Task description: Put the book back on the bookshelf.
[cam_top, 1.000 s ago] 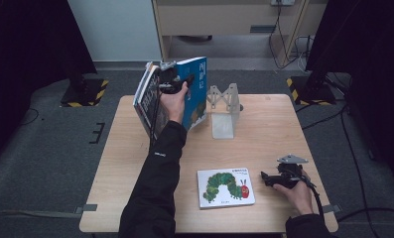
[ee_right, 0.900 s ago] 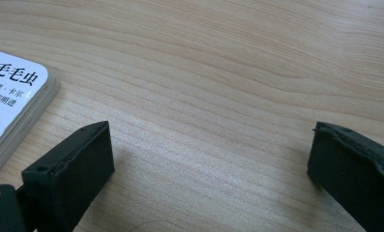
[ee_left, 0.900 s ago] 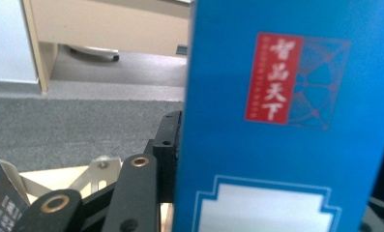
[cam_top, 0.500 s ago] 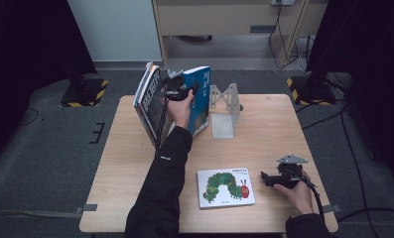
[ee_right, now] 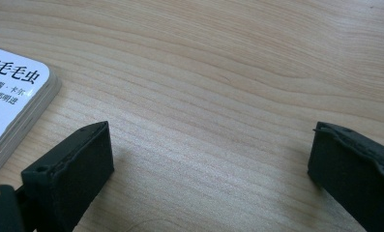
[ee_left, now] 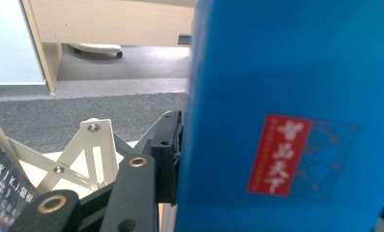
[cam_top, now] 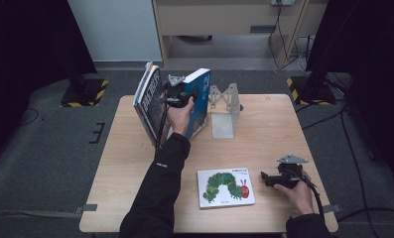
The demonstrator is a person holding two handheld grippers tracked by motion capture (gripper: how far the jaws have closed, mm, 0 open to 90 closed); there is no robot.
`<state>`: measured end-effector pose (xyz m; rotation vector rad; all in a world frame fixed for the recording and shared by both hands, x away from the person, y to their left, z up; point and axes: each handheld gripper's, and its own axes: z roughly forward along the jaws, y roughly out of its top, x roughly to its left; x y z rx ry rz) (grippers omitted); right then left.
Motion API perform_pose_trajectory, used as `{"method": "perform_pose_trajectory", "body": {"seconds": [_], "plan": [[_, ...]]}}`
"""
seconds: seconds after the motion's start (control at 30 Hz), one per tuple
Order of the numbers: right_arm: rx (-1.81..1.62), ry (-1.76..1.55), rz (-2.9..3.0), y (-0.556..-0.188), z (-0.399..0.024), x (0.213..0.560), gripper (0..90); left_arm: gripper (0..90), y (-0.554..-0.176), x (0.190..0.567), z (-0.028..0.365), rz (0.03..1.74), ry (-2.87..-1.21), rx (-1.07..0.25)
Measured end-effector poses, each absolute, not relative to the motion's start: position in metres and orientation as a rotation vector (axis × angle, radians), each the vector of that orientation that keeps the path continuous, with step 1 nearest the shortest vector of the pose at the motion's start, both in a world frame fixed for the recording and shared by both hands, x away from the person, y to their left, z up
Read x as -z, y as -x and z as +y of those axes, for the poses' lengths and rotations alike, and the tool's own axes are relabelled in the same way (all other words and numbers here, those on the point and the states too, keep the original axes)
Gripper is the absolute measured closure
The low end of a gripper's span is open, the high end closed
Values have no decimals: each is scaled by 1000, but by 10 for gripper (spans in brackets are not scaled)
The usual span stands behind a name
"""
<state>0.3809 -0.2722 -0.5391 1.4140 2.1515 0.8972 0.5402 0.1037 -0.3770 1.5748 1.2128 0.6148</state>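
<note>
While gripped, blue book [ee_left: 286, 116] shows its red label [ee_left: 279, 154] (left gripper view).

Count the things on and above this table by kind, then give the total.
Books: 4: blue book, dark book, what looks like a pale book behind it, and a caterpillar book lying flat
Metal stand: 1
Grippers: 2: left gripper, right gripper
Total: 7
</note>
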Motion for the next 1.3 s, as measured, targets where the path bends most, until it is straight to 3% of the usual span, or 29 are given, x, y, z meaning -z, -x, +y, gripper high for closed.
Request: {"method": "perform_pose_trajectory", "body": {"seconds": [0.77,1.3], "plan": [[-898,-1417,2149,-381,-272,539,22,575,-481,403,116,1164,-1560,-699],[-897,-1414,2150,-381,-272,539,22,570,-472,409,106,1137,-1543,-737]]}}
